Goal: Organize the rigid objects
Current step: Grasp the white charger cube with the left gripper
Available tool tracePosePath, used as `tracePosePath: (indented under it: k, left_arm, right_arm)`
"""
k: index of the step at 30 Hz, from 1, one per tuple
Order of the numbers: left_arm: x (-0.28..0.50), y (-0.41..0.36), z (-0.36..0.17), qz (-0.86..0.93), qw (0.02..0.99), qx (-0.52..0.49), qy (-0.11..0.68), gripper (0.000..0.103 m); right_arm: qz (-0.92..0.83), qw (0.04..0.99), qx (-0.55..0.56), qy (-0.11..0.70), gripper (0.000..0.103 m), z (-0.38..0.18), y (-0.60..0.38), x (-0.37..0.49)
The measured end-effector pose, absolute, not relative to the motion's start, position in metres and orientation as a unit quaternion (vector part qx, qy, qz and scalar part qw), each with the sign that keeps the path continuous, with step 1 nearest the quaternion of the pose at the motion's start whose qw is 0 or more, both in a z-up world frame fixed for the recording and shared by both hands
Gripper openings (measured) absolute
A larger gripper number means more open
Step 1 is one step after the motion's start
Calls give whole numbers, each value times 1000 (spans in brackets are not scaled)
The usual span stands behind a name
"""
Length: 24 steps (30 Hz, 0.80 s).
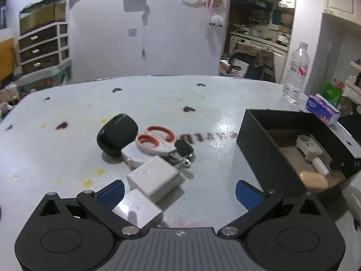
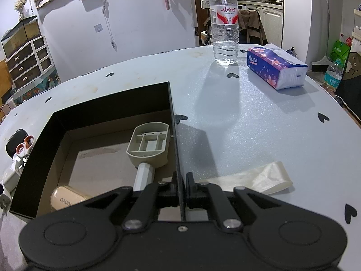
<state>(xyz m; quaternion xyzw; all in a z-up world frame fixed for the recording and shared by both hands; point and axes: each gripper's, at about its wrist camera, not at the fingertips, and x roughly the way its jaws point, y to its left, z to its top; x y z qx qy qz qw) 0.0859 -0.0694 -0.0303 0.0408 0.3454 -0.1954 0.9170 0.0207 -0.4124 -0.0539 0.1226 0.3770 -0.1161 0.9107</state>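
My left gripper (image 1: 179, 193) is open just above the table, its blue pads either side of two white charger blocks (image 1: 155, 178), touching neither. Behind them lie a white tape measure (image 1: 135, 154), orange-handled scissors (image 1: 155, 141), a black case (image 1: 117, 134) and a black key fob (image 1: 183, 148). The black box (image 1: 255, 151) stands to the right. My right gripper (image 2: 181, 186) is shut on the box's right wall (image 2: 174, 135). Inside the box lie a beige scoop (image 2: 149, 145) and a cream case (image 2: 66, 199).
A water bottle (image 2: 224, 22) and a tissue pack (image 2: 276, 66) stand at the table's far right. A folded cream plastic bag (image 2: 257, 179) lies right of my right gripper. The scissors pile (image 2: 20, 151) lies left of the box. The table edge (image 2: 338, 97) curves at the right.
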Motion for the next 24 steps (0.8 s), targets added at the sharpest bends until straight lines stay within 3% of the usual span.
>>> tracePosePath:
  k: [12, 19, 24]
  left_arm:
    - [118, -31, -58, -212, 899, -25, 381, 103]
    - [94, -42, -56, -246, 885, 10, 395, 103]
    - [86, -50, -57, -244, 885, 44, 393, 92]
  right_arm:
    - [-116, 911, 125, 376, 5, -54, -412, 21]
    - [-115, 910, 126, 377, 6, -56, -413, 23]
    - [-113, 910, 128, 377, 6, -56, -414, 23]
